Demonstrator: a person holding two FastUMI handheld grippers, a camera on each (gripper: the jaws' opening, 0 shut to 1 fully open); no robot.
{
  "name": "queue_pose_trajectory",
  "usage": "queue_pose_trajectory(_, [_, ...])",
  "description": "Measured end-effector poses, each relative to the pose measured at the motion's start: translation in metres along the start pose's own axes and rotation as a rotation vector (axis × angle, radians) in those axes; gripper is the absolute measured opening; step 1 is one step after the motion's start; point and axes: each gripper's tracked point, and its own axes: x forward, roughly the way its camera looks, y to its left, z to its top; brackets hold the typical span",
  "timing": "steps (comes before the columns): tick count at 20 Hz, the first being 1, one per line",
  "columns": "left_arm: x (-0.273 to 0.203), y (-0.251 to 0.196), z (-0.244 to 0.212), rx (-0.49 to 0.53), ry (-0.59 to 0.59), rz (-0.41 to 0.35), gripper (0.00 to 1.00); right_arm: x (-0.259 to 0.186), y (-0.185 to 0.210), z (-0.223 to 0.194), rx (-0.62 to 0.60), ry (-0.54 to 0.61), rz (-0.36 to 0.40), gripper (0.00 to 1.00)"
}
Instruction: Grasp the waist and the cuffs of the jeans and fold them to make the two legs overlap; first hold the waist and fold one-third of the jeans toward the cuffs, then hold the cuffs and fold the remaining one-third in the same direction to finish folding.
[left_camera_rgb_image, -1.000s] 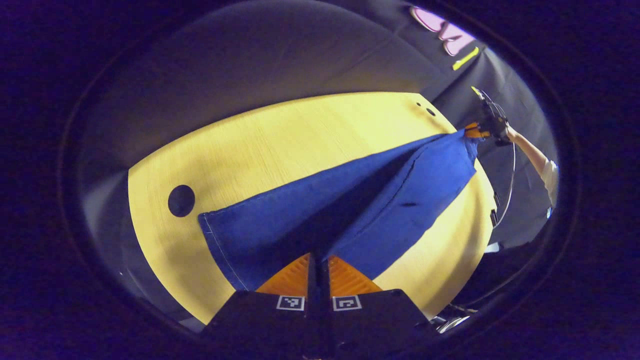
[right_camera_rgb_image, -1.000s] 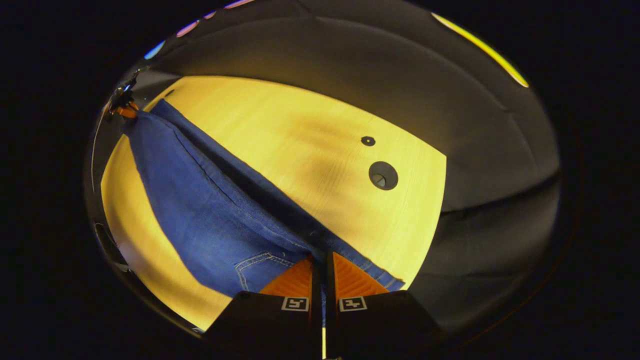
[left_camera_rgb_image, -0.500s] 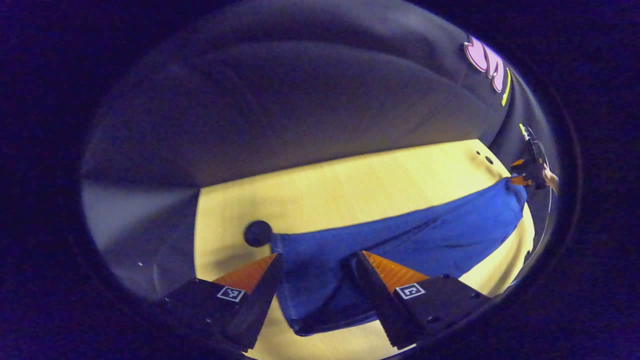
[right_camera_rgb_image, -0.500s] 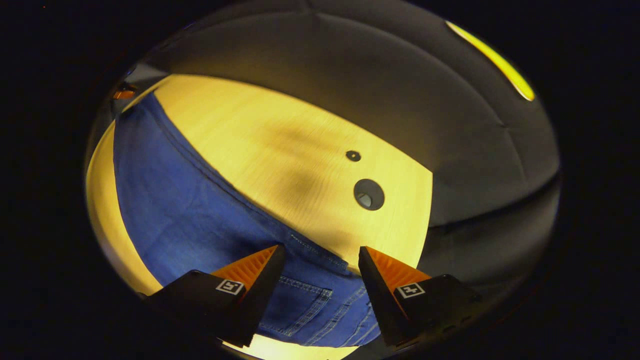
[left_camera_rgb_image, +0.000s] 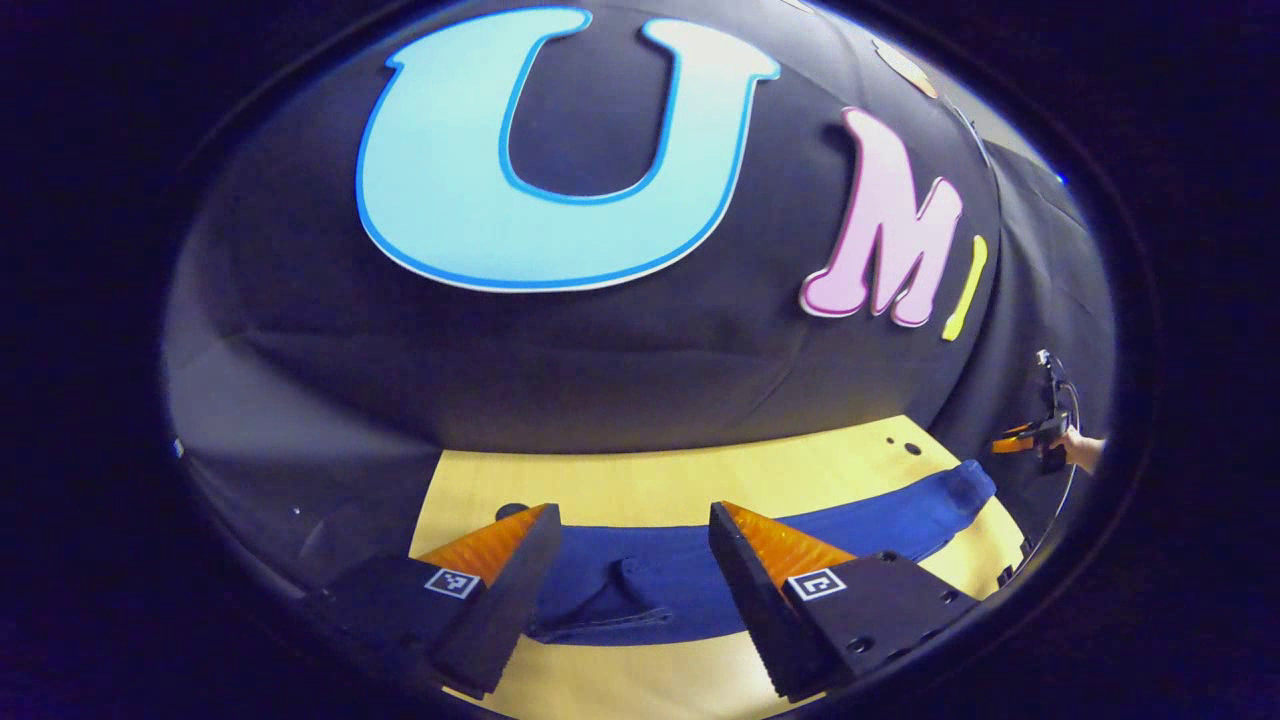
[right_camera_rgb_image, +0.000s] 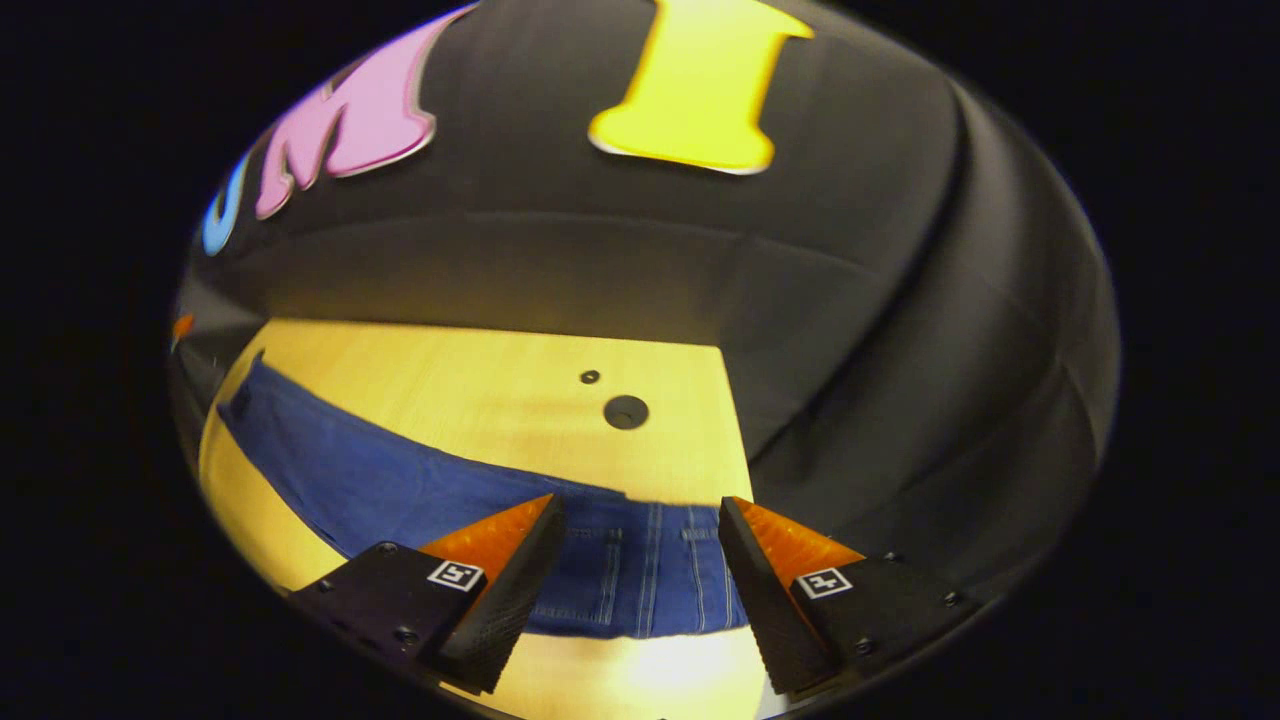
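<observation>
Our left gripper (left_camera_rgb_image: 632, 570) is spread wide, holding nothing, above the cuffs (left_camera_rgb_image: 600, 605). The jeans (right_camera_rgb_image: 400, 485) lie flat along the table (right_camera_rgb_image: 480, 375), legs overlapped. Our right gripper (right_camera_rgb_image: 637, 565) is likewise released over the waist (right_camera_rgb_image: 650, 580). Pinching only the top layer there could let the legs slide apart mid-fold.

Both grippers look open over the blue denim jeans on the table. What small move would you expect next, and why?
Probably the right gripper drops and closes on the waist of the blue denim jeans, to start the first one-third fold. The jeans lie flat on the pale wooden table as one long strip, legs apparently overlapped, both grippers' jaws open and holding nothing; the left gripper is over the cuff end.
</observation>
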Motion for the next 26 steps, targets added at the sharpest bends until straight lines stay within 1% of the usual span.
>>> queue_pose_trajectory(2, [-0.022,-0.045,0.003,-0.053,-0.058,-0.071,0.95,-0.011,-0.031,-0.024,0.186,0.036,-0.046,0.98])
queue_pose_trajectory(3, [-0.033,-0.061,-0.003,-0.064,-0.068,-0.092,0.95,-0.013,-0.042,-0.038,0.293,0.056,-0.059,0.98])
queue_pose_trajectory(5, [-0.052,-0.084,-0.009,-0.066,-0.087,-0.116,0.96,-0.007,-0.057,-0.066,0.518,0.09,-0.081,0.94])
queue_pose_trajectory(6, [-0.058,-0.096,-0.014,-0.065,-0.074,-0.129,0.96,-0.002,-0.059,-0.076,0.617,0.096,-0.08,0.99])
queue_pose_trajectory(7, [-0.063,-0.105,-0.023,-0.054,-0.058,-0.128,0.96,0.006,-0.064,-0.086,0.688,0.101,-0.084,0.98])
queue_pose_trajectory(8, [-0.066,-0.111,-0.03,-0.04,-0.042,-0.123,0.96,0.011,-0.067,-0.097,0.736,0.127,-0.081,0.98])
queue_pose_trajectory(10, [-0.068,-0.123,-0.038,-0.024,-0.021,-0.116,0.96,0.022,-0.071,-0.121,0.785,0.191,-0.107,0.98])
queue_pose_trajectory(11, [-0.066,-0.128,-0.041,-0.025,-0.014,-0.111,0.96,0.032,-0.071,-0.128,0.803,0.209,-0.119,0.91])
queue_pose_trajectory(12, [-0.065,-0.133,-0.043,-0.033,-0.006,-0.114,0.96,0.04,-0.067,-0.133,0.822,0.22,-0.12,0.98])
queue_pose_trajectory(13, [-0.065,-0.138,-0.045,-0.046,0.0,-0.112,0.96,0.045,-0.066,-0.135,0.845,0.238,-0.116,0.9])
queue_pose_trajectory(14, [-0.064,-0.14,-0.047,-0.06,0.008,-0.107,0.96,0.045,-0.072,-0.123,0.855,0.194,-0.13,0.98])
queue_pose_trajectory(15, [-0.064,-0.14,-0.053,-0.072,0.015,-0.095,0.96,0.053,-0.073,-0.113,0.876,0.167,-0.131,0.96])
queue_pose_trajectory(16, [-0.064,-0.139,-0.057,-0.082,0.022,-0.083,0.96,0.063,-0.069,-0.115,0.884,0.164,-0.127,0.88])
queue_pose_trajectory(17, [-0.065,-0.139,-0.063,-0.091,0.03,-0.071,0.96,0.066,-0.064,-0.119,0.891,0.187,-0.094,0.8])
queue_pose_trajectory(18, [-0.067,-0.138,-0.07,-0.101,0.045,-0.06,0.96,0.065,-0.064,-0.119,0.9,0.187,-0.079,0.56])
queue_pose_trajectory(19, [-0.069,-0.134,-0.077,-0.109,0.056,-0.048,0.96,0.069,-0.069,-0.106,0.92,0.158,-0.076,0.33])
queue_pose_trajectory(20, [-0.072,-0.131,-0.08,-0.12,0.061,-0.043,0.96,0.066,-0.065,-0.111,0.924,0.168,-0.07,0.24])
queue_pose_trajectory(21, [-0.076,-0.128,-0.083,-0.137,0.061,-0.046,0.96,0.066,-0.063,-0.108,0.929,0.151,-0.073,0.16])
queue_pose_trajectory(23, [-0.084,-0.117,-0.087,-0.172,0.061,-0.055,0.96,0.053,-0.06,-0.085,0.915,0.059,-0.078,0.11])
queue_pose_trajectory(24, [-0.089,-0.107,-0.09,-0.183,0.071,-0.05,0.96,0.039,-0.06,-0.073,0.882,0.01,-0.085,0.12])
queue_pose_trajectory(26, [-0.101,-0.088,-0.097,-0.183,0.078,-0.034,0.96,0.01,-0.046,-0.04,0.815,-0.065,-0.05,0.11])
